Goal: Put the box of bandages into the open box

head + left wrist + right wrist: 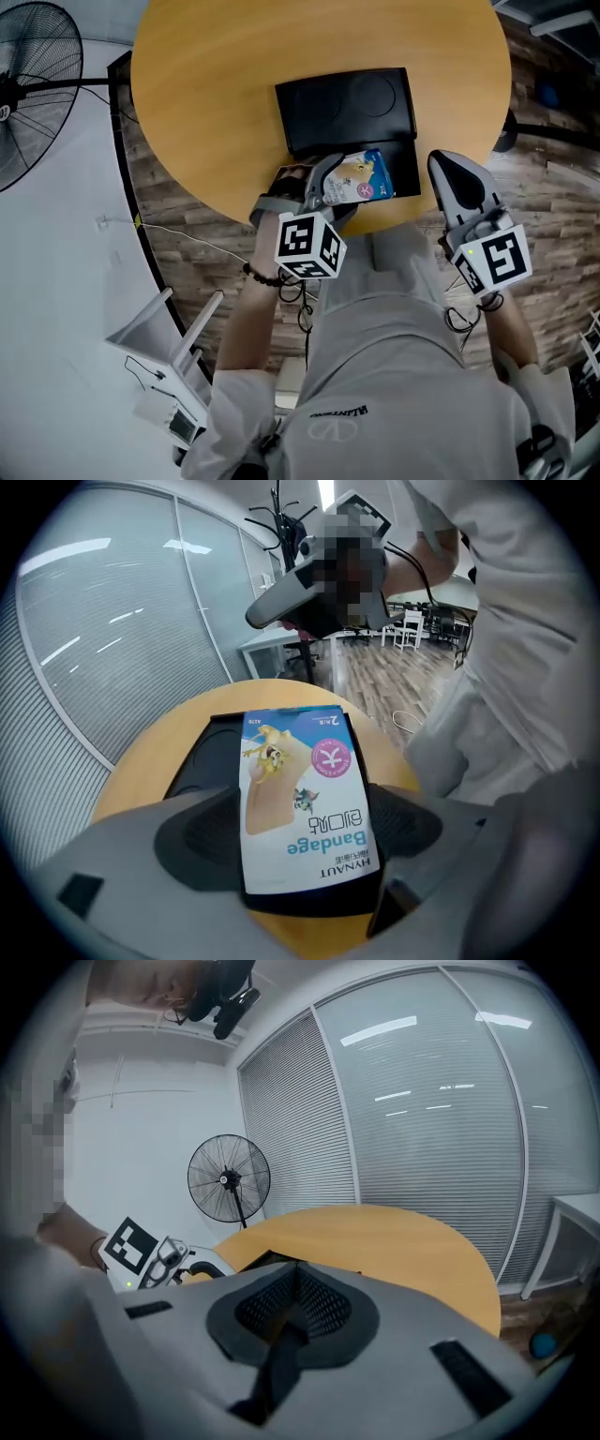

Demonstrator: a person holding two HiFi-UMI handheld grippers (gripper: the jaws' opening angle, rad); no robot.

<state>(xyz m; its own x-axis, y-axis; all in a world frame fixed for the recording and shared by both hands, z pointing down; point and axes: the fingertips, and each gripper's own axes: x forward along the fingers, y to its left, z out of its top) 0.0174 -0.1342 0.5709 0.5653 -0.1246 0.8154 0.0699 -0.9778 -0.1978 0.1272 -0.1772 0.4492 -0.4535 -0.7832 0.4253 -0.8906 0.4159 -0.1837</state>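
Observation:
The box of bandages is white and blue with cartoon print. My left gripper is shut on it and holds it over the near part of the open black box. In the left gripper view the bandage box lies flat between the two jaws, and the open black box shows beneath and beyond it. My right gripper is shut and empty, and it hovers at the table's near edge to the right of the black box. In the right gripper view the jaws of the right gripper are pressed together.
The round wooden table carries only the black box. A standing fan is on the floor at the left. A white chair stands near my left side. The left gripper shows in the right gripper view.

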